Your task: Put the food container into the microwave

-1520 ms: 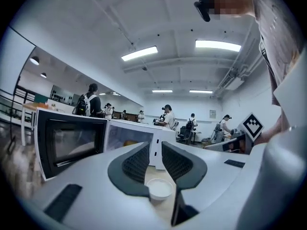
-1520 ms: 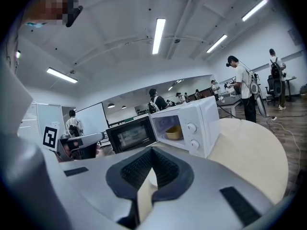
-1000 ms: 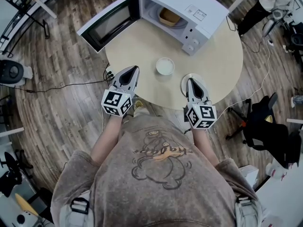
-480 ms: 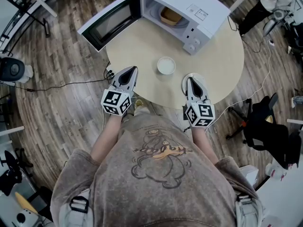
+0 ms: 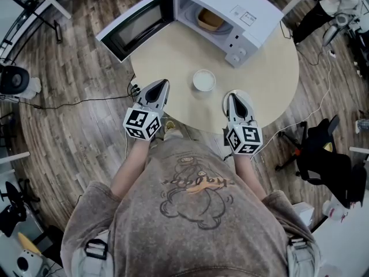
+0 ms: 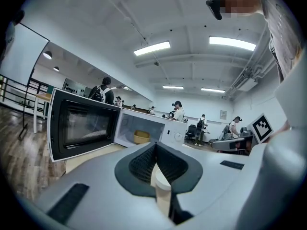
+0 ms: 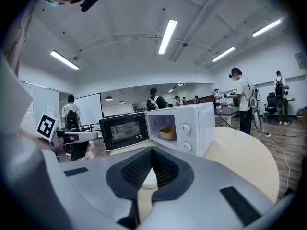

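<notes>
The tan food container [image 5: 209, 19] sits inside the white microwave [image 5: 242, 4], whose door [image 5: 135, 27] hangs wide open to the left. The container also shows in the left gripper view [image 6: 141, 136] and the right gripper view [image 7: 167, 132]. My left gripper [image 5: 163, 83] hovers at the near left edge of the round table [image 5: 173, 56], shut and empty [image 6: 156, 145]. My right gripper [image 5: 233, 97] is at the near right edge, jaws together with nothing held [image 7: 152, 150]. Both point toward the microwave, well short of it.
A small white bowl [image 5: 203, 80] stands on the table between the grippers. A white disc [image 5: 225, 103] lies partly under the right gripper. A black office chair [image 5: 323, 154] and floor cables [image 5: 69, 104] flank the table. Several people stand in the background.
</notes>
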`<state>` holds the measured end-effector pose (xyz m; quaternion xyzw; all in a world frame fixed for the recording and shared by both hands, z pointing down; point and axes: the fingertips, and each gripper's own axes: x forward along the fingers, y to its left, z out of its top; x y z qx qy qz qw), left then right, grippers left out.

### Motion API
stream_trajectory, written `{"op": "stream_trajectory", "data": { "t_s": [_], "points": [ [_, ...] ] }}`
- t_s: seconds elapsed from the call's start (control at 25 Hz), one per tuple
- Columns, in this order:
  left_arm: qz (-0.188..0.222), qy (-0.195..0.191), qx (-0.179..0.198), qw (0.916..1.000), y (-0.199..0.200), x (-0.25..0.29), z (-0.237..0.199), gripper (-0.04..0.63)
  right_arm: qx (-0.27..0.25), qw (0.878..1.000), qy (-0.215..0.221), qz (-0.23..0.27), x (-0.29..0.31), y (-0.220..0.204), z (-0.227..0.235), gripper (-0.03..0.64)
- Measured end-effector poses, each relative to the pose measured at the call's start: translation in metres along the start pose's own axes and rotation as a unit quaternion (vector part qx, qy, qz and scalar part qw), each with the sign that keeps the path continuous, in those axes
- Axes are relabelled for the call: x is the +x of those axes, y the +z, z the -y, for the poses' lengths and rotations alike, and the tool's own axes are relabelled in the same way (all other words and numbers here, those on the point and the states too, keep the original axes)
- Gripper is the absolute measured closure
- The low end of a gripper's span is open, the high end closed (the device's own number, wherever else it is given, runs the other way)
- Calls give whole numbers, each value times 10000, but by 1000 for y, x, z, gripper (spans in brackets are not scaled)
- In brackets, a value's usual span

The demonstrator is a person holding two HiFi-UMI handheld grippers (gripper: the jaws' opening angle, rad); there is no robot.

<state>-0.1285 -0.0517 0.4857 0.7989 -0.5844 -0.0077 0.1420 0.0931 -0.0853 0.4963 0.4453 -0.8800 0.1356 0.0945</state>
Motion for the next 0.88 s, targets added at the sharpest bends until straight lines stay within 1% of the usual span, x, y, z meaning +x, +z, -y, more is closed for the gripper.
{"op": "stream_trajectory", "data": {
  "t_s": [0.56, 0.88],
  "points": [
    [-79, 21, -267, 9996, -8, 6, 3, 565, 116, 9999, 52, -80, 2, -4, 8, 617],
    [-67, 70, -350, 9993, -8, 8, -1, 565, 206, 9997, 54, -91, 6, -6, 8, 617]
  ]
}}
